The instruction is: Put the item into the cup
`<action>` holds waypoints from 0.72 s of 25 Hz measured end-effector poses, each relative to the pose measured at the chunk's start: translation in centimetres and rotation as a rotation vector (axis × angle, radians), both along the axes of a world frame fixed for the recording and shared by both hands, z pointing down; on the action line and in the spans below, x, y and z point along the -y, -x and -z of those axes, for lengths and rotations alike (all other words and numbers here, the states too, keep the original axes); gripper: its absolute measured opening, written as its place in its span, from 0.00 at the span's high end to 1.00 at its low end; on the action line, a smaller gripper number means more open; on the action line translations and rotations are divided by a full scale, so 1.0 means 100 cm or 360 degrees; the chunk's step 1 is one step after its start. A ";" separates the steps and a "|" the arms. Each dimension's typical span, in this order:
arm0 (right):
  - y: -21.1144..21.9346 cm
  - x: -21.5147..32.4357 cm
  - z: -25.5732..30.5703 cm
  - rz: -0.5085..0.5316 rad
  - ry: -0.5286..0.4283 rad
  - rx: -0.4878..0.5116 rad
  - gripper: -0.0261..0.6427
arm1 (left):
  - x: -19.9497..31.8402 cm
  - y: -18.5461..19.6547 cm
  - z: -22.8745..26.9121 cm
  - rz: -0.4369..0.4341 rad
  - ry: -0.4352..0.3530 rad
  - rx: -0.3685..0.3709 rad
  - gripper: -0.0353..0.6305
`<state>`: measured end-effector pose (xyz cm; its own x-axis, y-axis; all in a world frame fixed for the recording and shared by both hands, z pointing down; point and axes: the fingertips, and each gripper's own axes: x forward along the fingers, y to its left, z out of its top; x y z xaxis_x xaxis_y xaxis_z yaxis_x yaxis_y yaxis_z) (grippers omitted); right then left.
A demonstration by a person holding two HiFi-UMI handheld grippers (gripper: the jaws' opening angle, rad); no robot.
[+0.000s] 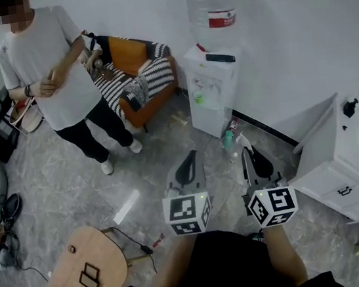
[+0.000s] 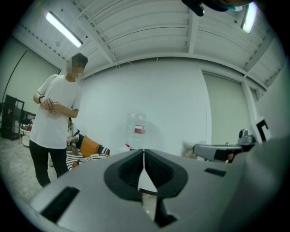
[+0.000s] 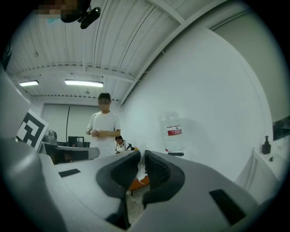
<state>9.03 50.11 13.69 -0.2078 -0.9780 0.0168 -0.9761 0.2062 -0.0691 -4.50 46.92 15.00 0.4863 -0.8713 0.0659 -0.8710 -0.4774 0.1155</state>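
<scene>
Ahead of your tongs, a white water dispenser [image 1: 215, 91] with a clear bottle [image 1: 211, 2] on top stands against the white wall [image 1: 297, 37]. Your left tongs [image 1: 187, 166] are closed, tips touching, with nothing between them. Your right tongs [image 1: 255, 162], just beside them, are drawn in to a thin slit and grip nothing. Both hang above the grey floor [image 1: 144, 177]. A small green thing [image 1: 198, 97] sits on the dispenser's front; whether it is the cup, you cannot tell. Beyond your left tongs a person [image 1: 56, 70] in a white shirt stands near an orange chair [image 1: 131, 57].
</scene>
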 end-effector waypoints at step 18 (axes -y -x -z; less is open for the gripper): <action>-0.002 0.128 -0.035 -0.0054 0.0088 -0.0044 0.89 | 0.137 0.006 -0.019 -0.0022 -0.0055 0.0115 0.92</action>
